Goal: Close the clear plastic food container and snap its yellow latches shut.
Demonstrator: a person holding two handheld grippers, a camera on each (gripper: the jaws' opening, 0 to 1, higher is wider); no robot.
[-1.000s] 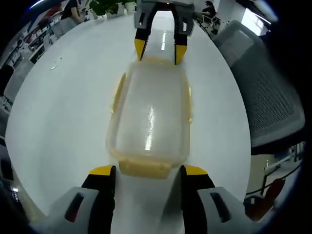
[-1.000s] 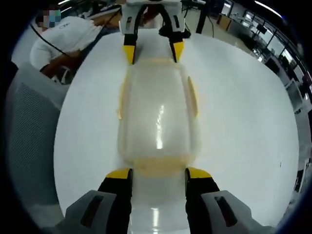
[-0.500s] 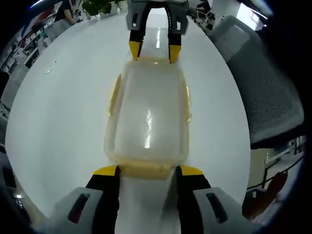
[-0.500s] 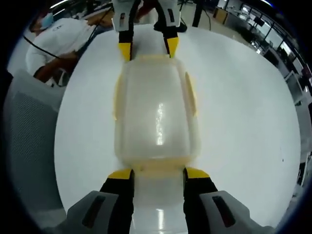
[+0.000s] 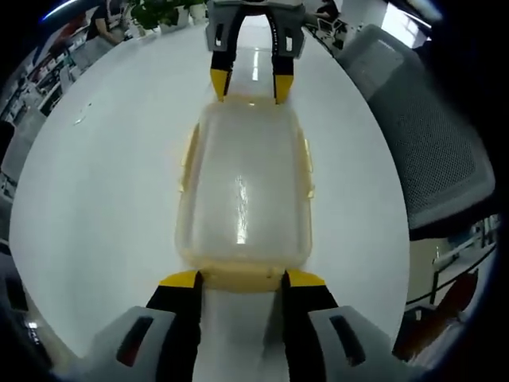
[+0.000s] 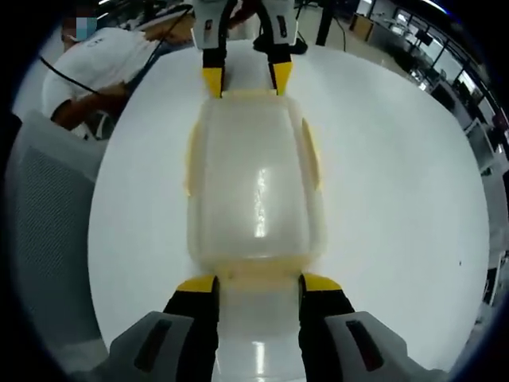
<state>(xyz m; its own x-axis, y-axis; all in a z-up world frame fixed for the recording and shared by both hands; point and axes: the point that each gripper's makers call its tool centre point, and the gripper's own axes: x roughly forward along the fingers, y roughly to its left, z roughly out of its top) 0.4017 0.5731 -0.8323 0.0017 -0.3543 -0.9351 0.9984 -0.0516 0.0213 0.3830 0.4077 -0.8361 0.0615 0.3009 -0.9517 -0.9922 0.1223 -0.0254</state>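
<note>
The clear plastic container (image 5: 242, 191) lies on the white table (image 5: 95, 183) with its lid down. Pale yellow side latches (image 5: 188, 151) stand out a little from its long sides. My left gripper (image 5: 242, 280) is open, its yellow tips either side of the near end latch (image 5: 241, 278). At the far short end my right gripper (image 5: 245, 79) is open, its tips against the container's edge. In the right gripper view the container (image 6: 254, 187) runs away from my right gripper (image 6: 258, 284), whose tips flank the end latch (image 6: 258, 274). My left gripper (image 6: 246, 79) touches the far end.
A grey mesh chair (image 5: 429, 135) stands beside the table on the right of the left gripper view and is the chair (image 6: 48, 207) on the left of the right gripper view. A person in a white shirt (image 6: 103, 56) sits beyond it. White table surface surrounds the container.
Both grippers have closed in on the container's short ends; the far gripper's tips now touch its edge in each view. My left jaws stand slightly narrower than before.
</note>
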